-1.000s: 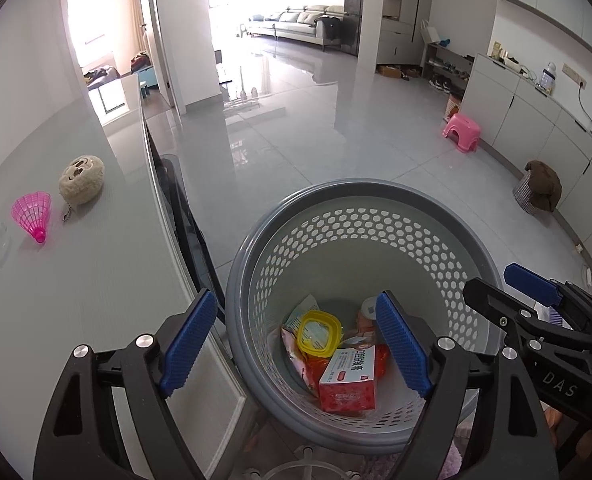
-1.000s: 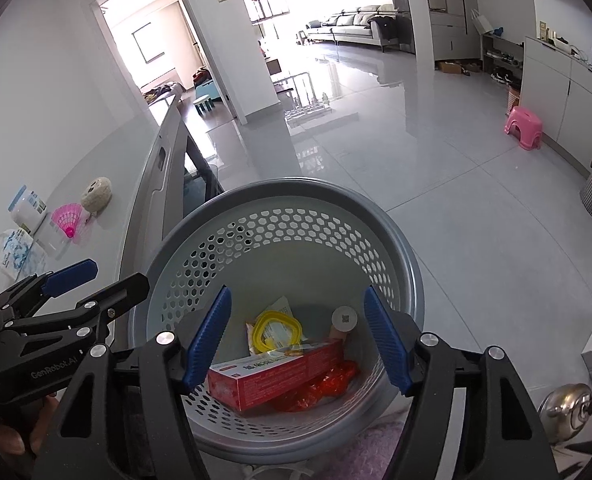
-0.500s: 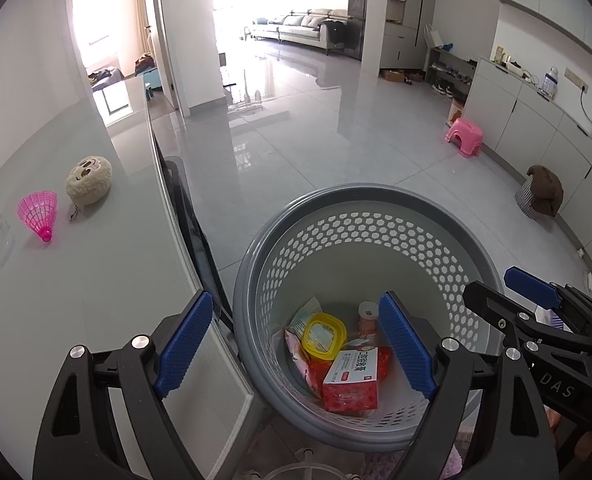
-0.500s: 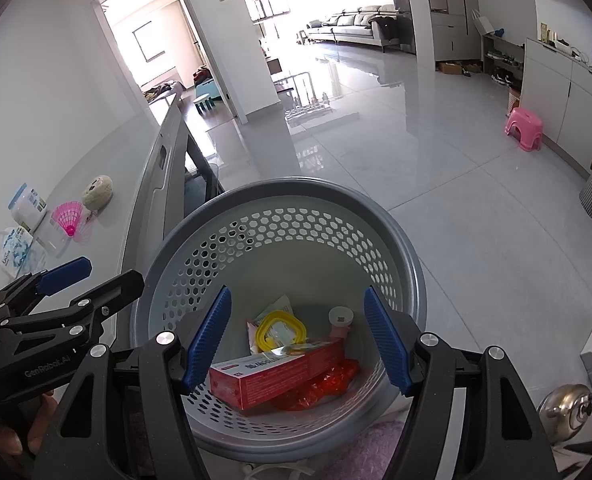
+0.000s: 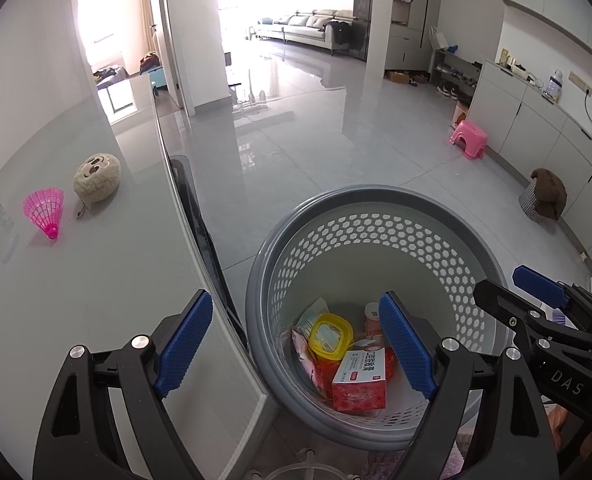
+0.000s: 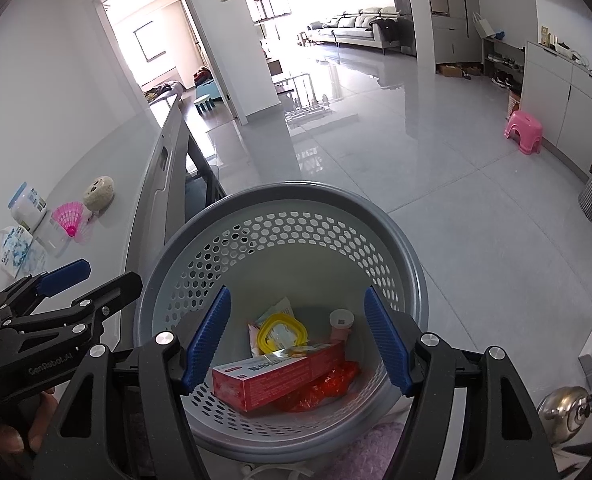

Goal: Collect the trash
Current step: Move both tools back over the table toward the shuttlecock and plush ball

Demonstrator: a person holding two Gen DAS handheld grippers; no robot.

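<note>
A grey perforated basket stands on the floor beside the table edge. Inside it lie a red box, a yellow lid, a small pink bottle and red wrappers. My left gripper hangs open over the basket's left rim, nothing between its blue pads. My right gripper is open above the basket's middle, also empty. A pink shuttlecock and a round plush toy lie on the grey table.
A white jar and a tissue pack sit at the table's left. A dark chair stands between table and basket. A pink stool and cabinets are far right; a metal kettle is near right.
Almost nothing: the left wrist view has drifted very slightly, and both grippers hang open over the basket as before.
</note>
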